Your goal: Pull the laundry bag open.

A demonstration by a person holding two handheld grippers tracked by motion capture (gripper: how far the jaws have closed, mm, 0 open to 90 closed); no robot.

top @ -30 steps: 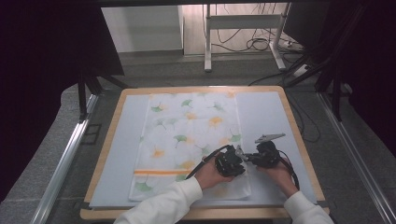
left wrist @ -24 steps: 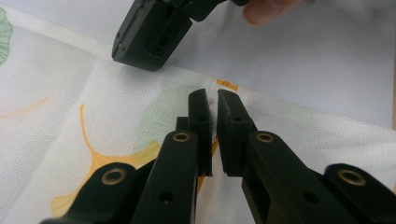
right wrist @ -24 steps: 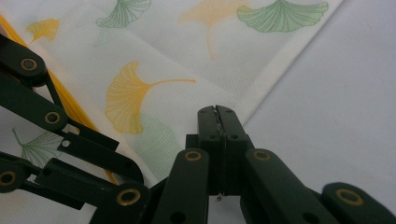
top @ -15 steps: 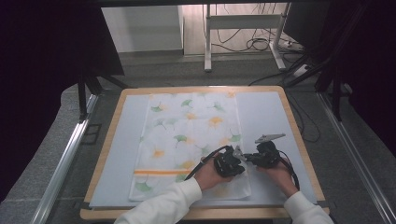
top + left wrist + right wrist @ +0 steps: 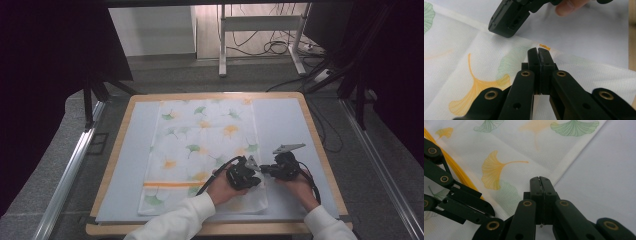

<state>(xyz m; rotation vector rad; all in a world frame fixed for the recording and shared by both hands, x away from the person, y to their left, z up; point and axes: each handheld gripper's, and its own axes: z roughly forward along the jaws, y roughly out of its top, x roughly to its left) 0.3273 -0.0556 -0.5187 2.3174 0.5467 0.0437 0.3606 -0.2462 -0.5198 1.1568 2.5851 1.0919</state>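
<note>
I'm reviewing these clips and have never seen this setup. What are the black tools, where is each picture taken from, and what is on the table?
A person sits at a table and holds a hand-held two-jaw tool in each hand. The high view looks down from above: the left gripper and the right gripper meet at the right edge of a white cloth printed with green and orange ginkgo leaves. It lies flat on the table's pale mat. The other two pictures come from cameras riding on each gripper and looking along its black jaws. Both pairs of jaws are shut at the cloth's hem; whether they pinch fabric is hard to tell.
</note>
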